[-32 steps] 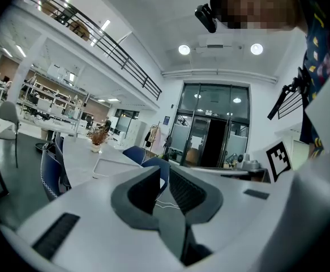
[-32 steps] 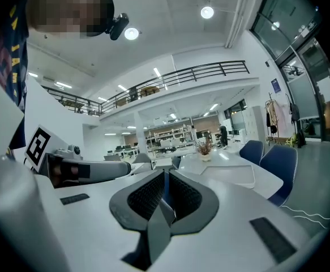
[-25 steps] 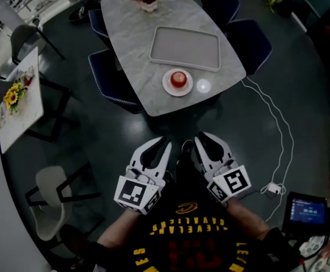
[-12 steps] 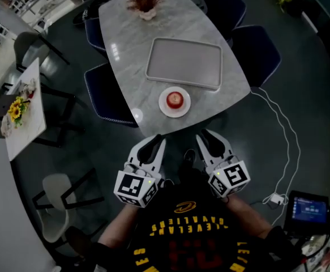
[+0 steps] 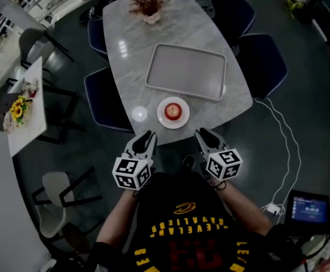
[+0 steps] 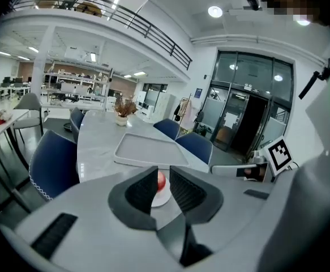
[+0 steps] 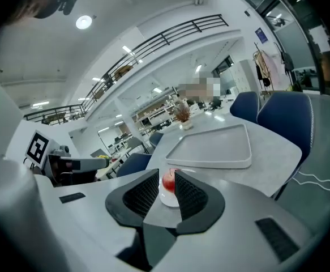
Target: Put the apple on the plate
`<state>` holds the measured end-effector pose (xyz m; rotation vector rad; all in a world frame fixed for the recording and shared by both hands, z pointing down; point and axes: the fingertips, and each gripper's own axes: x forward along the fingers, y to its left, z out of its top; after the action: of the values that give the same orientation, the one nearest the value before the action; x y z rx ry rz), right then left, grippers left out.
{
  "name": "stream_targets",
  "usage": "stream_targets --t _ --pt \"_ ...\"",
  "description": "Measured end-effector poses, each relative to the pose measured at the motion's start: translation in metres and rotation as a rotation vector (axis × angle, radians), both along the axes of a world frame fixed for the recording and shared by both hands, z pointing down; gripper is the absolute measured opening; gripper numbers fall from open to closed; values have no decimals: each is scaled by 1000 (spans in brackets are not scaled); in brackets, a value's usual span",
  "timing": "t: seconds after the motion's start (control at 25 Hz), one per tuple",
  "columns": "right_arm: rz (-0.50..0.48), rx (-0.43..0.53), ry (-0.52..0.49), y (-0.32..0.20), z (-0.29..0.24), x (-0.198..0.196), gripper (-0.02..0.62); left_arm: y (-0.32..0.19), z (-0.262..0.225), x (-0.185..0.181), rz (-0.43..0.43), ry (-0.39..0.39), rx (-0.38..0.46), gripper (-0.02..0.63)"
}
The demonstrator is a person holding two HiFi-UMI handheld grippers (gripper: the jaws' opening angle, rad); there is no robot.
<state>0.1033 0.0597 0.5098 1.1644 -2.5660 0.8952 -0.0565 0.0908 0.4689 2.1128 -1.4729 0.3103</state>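
Observation:
A red apple sits on a small white plate near the front edge of the grey marble table. My left gripper and right gripper hang just short of that table edge, on either side of the plate and clear of it. In the left gripper view the apple shows far off through the narrow gap of the left gripper. The right gripper frames the apple and plate the same way. Both are slightly open and hold nothing.
A large grey tray lies behind the plate, and a potted plant stands at the far end. Dark blue chairs flank the table. A side table with flowers is at left. A white cable runs along the floor.
The table and plate have come closer in the head view. Both grippers have moved forward up to the table's front edge. The apple stays on the plate.

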Motion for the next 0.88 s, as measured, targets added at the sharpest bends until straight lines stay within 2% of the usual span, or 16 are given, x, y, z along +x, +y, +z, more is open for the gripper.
stream_targets --t 0.32,0.68,0.88 --pt "46 -188 30 -28 73 4 72 -36 80 -21 4 13 -193 60" --pt "106 -243 110 -56 107 -7 72 -72 135 -24 108 -41 -311 86" --pt "100 -292 151 -67 129 -19 72 -90 165 -29 119 -34 -380 89"
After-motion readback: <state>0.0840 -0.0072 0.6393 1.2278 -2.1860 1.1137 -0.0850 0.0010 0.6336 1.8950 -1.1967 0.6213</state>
